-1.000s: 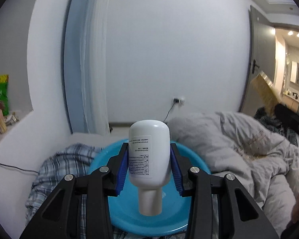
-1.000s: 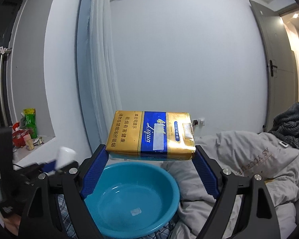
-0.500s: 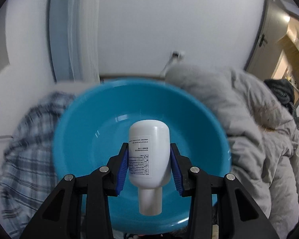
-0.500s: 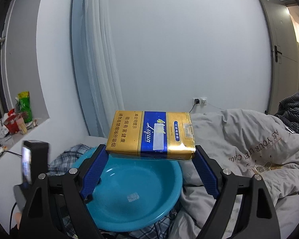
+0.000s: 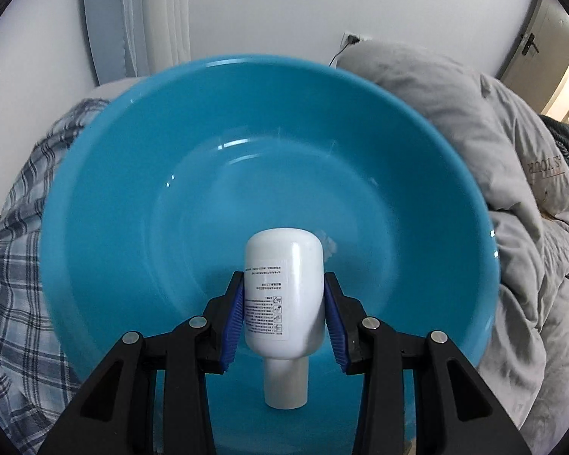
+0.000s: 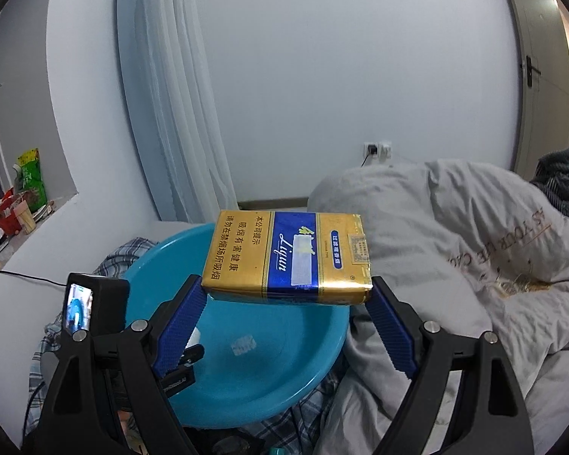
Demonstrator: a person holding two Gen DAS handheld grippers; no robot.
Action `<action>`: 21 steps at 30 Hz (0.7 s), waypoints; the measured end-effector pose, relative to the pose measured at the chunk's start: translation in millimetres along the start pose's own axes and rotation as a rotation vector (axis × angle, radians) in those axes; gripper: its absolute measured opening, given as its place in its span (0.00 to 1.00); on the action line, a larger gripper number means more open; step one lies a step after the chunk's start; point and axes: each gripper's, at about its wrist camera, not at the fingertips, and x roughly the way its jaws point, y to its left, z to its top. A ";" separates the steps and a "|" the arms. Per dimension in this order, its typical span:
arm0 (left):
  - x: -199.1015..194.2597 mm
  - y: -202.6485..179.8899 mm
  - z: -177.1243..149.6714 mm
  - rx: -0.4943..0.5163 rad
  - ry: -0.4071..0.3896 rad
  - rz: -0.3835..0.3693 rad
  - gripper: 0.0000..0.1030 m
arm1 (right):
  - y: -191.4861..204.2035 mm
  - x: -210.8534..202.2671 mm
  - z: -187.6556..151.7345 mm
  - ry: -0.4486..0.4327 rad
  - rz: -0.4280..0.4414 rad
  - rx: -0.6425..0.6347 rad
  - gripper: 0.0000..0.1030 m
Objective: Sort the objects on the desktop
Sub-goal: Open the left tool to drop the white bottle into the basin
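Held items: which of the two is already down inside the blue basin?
The white bottle in the left tool, cap toward the camera, sits low within the blue basin. The gold-and-blue cigarette pack in the right tool is above the rim.

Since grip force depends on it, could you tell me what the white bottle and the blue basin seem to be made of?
White bottle: likely smooth semi-gloss plastic, with a soft highlight stripe down its side. Blue basin: glossy moulded plastic, apparently, given bright reflections inside.

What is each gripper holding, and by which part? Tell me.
The left gripper clamps the white bottle across its body, cap toward the camera. The right gripper grips the gold-and-blue carton by its two short ends.
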 end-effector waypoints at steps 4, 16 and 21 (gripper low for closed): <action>9.9 -0.7 -1.9 -0.002 0.029 -0.001 0.40 | -0.8 1.8 -1.5 0.013 -0.006 -0.001 0.81; -18.9 2.3 4.0 -0.014 -0.086 0.060 0.70 | -6.9 0.9 1.5 0.014 -0.017 0.016 0.82; -73.3 -2.5 11.3 0.018 -0.218 0.128 0.71 | -6.4 0.4 1.9 0.015 -0.016 0.016 0.82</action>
